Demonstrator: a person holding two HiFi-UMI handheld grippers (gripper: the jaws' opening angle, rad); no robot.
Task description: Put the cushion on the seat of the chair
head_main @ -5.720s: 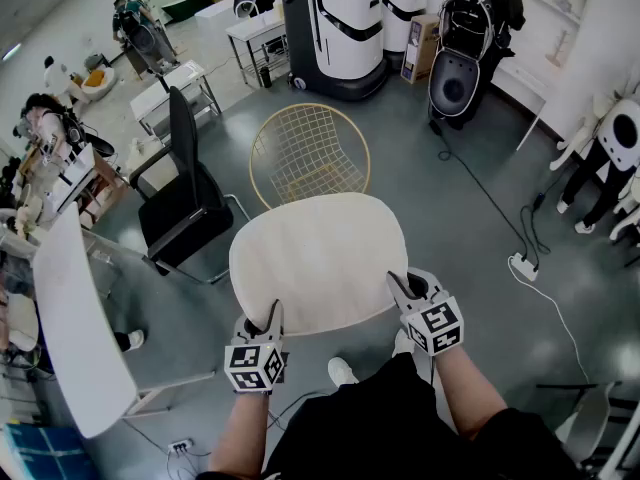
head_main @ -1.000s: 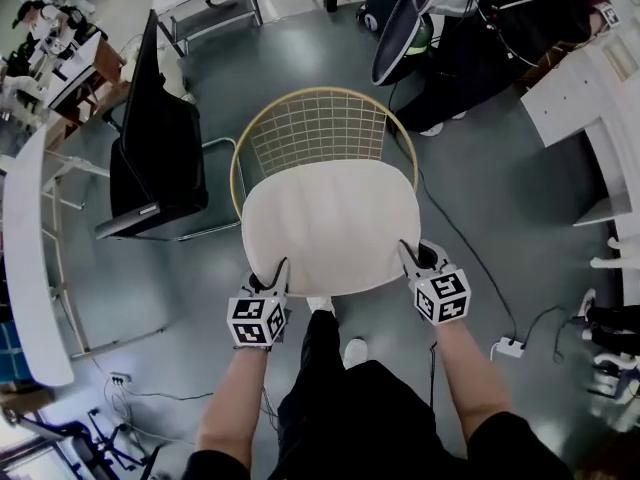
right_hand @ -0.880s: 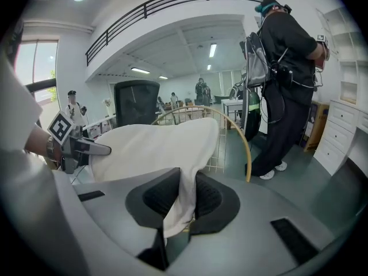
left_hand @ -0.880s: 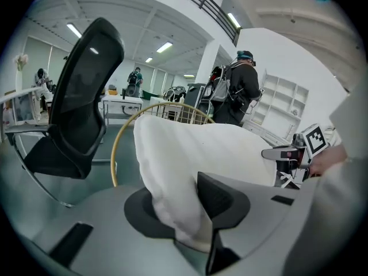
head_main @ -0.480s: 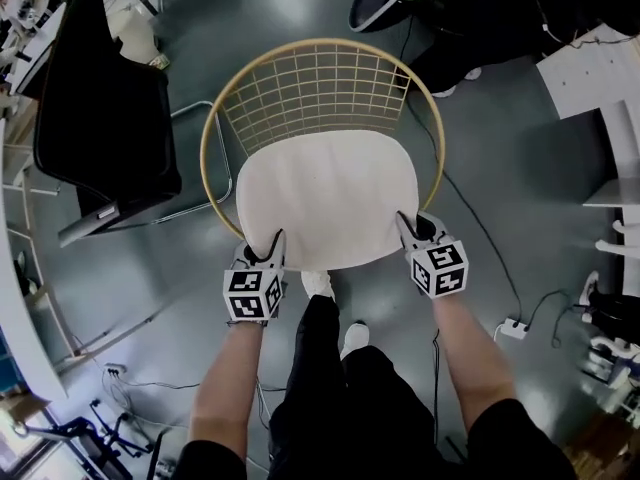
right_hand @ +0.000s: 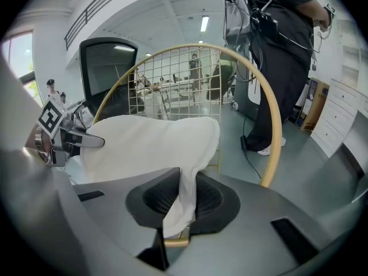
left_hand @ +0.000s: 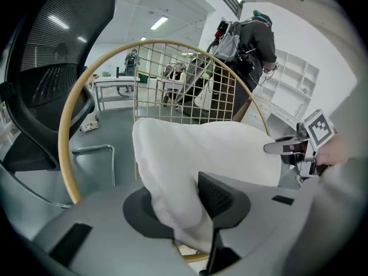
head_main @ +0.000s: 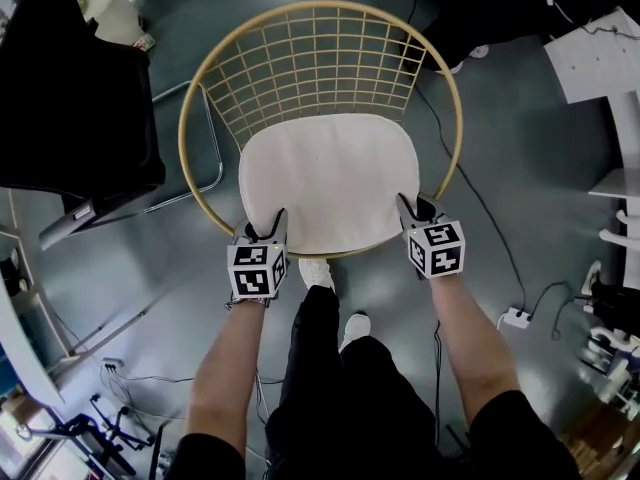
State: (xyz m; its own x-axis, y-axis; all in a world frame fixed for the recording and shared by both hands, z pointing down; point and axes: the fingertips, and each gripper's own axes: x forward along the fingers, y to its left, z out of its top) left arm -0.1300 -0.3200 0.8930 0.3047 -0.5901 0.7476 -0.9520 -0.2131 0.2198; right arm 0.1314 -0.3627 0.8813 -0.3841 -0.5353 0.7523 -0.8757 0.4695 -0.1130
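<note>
The cream cushion point(head_main: 328, 180) sits low inside the round gold wire chair point(head_main: 320, 53), over its seat, with the near edge at the front rim. My left gripper point(head_main: 272, 230) is shut on the cushion's near left corner. The right gripper point(head_main: 408, 212) is shut on the near right corner. In the left gripper view the cushion point(left_hand: 201, 148) bunches between the left gripper's point(left_hand: 187, 214) pads, with the chair rim point(left_hand: 72, 131) behind. In the right gripper view a thin fold of the cushion point(right_hand: 149, 140) hangs between the right gripper's point(right_hand: 181, 203) pads. Whether the cushion rests on the seat I cannot tell.
A black office chair point(head_main: 70, 88) stands close on the left. A white table point(head_main: 600, 58) is at the right, with a cable and power strip point(head_main: 515, 318) on the grey floor. My shoes point(head_main: 318, 276) are just below the chair's front rim. A person in dark clothes point(right_hand: 287, 56) stands behind the chair.
Both grippers have sunk with the cushion, bringing it down from above the chair into the ring of its rim. The chair now fills more of the head view.
</note>
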